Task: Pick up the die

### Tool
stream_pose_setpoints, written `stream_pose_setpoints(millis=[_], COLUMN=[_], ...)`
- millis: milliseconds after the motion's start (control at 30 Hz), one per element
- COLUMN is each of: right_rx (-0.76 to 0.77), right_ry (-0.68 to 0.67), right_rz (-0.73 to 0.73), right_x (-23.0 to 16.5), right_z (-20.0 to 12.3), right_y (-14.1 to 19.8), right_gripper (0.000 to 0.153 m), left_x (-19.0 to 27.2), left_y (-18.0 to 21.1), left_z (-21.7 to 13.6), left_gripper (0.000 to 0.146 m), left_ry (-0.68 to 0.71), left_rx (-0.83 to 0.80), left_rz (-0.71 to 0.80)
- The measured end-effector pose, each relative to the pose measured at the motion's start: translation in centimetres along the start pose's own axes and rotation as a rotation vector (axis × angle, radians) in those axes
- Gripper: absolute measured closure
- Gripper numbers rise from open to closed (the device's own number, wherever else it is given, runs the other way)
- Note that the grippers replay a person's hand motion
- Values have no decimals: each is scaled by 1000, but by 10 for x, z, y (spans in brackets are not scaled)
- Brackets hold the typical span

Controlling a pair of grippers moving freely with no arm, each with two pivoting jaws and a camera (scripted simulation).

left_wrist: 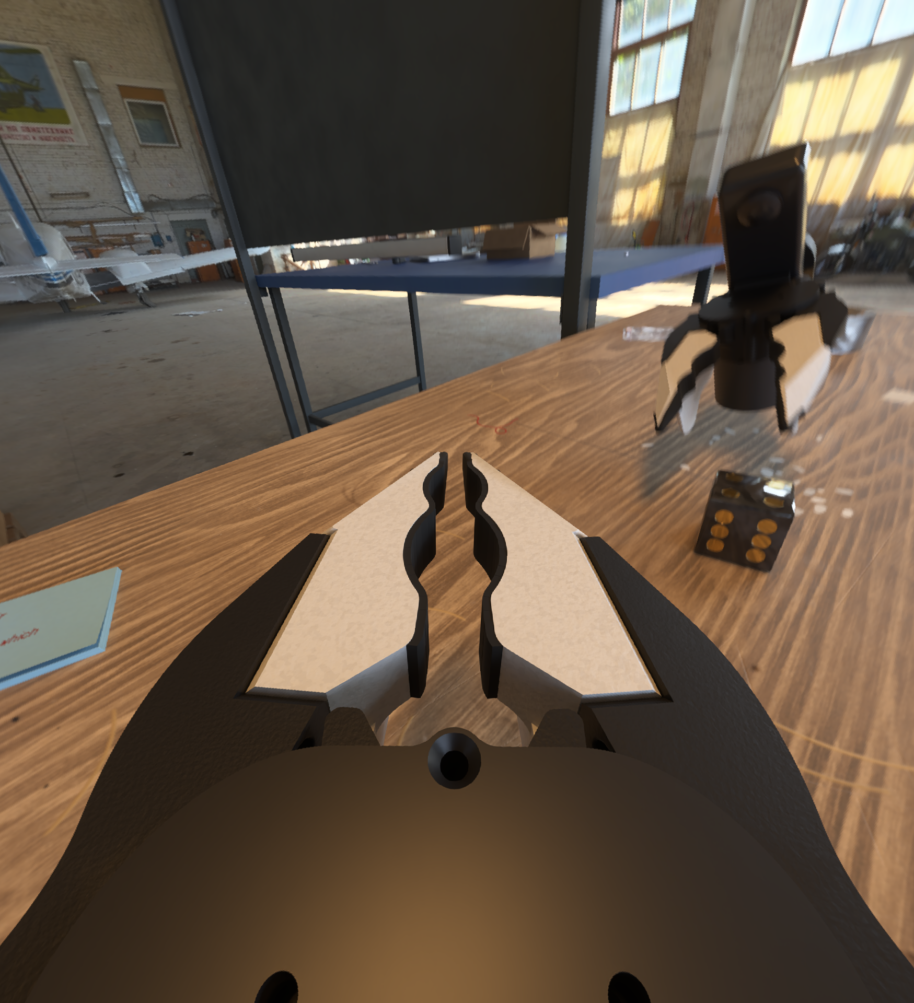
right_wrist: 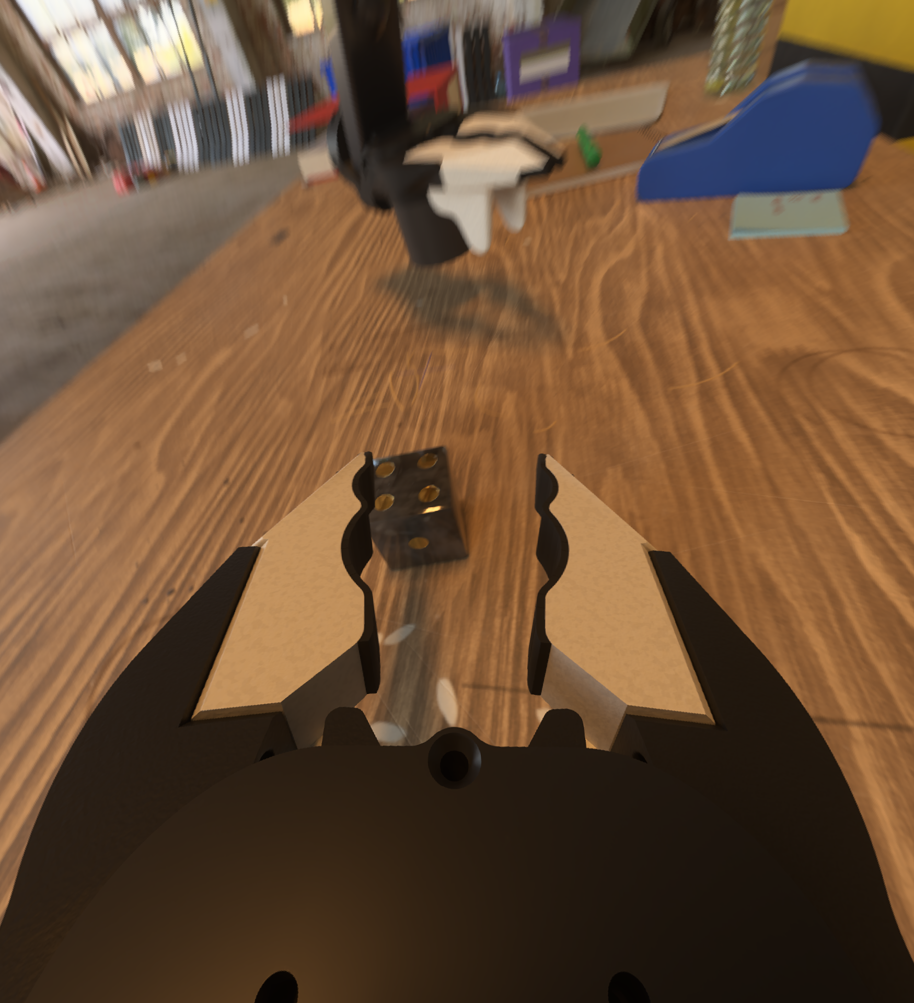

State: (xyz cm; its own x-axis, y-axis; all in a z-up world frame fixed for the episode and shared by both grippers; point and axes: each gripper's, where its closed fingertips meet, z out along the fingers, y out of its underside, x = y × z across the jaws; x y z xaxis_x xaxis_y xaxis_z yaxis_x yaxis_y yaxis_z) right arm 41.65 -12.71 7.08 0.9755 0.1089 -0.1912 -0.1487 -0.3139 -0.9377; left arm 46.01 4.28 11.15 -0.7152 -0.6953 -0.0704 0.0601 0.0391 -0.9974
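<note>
A black die with gold pips (left_wrist: 743, 520) sits on the wooden table (left_wrist: 579, 543). In the right wrist view the die (right_wrist: 416, 510) lies between my right gripper's fingers, close to the left finger, near the tips. My right gripper (right_wrist: 453, 461) is open and empty; in the left wrist view the right gripper (left_wrist: 726, 426) hovers just above and behind the die, blurred. My left gripper (left_wrist: 453, 456) is shut and empty, over bare table to the left of the die. It shows far off in the right wrist view (right_wrist: 490, 228).
A pale blue card (left_wrist: 31, 635) lies at the table's left edge; it also shows in the right wrist view (right_wrist: 788, 214). A blue object (right_wrist: 758, 135) stands behind it. The table edge runs diagonally behind my left gripper. Small clear shards (left_wrist: 818, 496) lie around the die.
</note>
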Motion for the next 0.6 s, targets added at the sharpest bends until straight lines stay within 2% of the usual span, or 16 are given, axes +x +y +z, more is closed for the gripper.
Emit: stream_pose_setpoints(millis=[167,300,400,500,600], right_rx=[-230,-261,-297,-321,-304], right_ry=[-8,-30,-17,-9,-31], right_rz=[-119,-149,-161,-188,-174], right_x=[-15,-22,-21,-21,-22], right_z=[23,31,34,35,33], right_y=[26,30,34,36,34], right_gripper=[84,83,89,106,106], left_x=[-17,-24,-24,-23,-23], left_y=[-10,-11,-10,-9,-9], left_z=[-11,-14,-12,-11,-11], left_gripper=[141,141,141,141,141], left_ry=[-18,-20,-16,-13,-14], left_rx=[99,124,109,98,102], left_rz=[-142,-200,-203,-198,-201])
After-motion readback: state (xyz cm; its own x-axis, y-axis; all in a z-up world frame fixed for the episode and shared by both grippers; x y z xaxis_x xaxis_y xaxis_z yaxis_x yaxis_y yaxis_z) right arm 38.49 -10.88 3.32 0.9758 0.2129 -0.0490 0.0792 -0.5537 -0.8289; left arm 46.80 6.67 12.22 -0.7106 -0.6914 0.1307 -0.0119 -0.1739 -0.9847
